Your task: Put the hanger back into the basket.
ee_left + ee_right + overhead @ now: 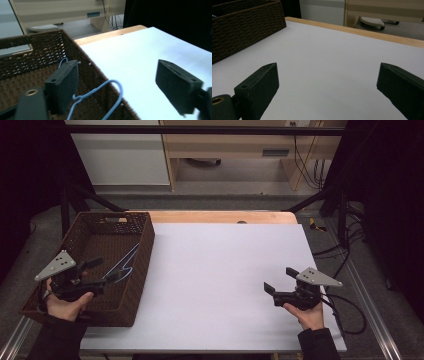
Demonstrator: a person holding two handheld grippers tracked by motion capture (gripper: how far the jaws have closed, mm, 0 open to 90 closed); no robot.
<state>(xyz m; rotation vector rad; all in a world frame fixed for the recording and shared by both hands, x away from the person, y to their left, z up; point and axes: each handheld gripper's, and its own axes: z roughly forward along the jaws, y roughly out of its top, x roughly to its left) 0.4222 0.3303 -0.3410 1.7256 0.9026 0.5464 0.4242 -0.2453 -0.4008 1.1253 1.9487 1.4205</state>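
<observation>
Left hand-held gripper wide open over the basket, gripping nothing, blue hanger lying inside, between its jaws; probably light, stiff, slippery wire, best pinched near the hook; right hand-held gripper open, empty above the desk.

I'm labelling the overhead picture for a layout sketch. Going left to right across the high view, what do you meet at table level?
Left claw → blue clothes hanger in the brown wicker basket → bare white tabletop → right claw, jaws apart.
</observation>
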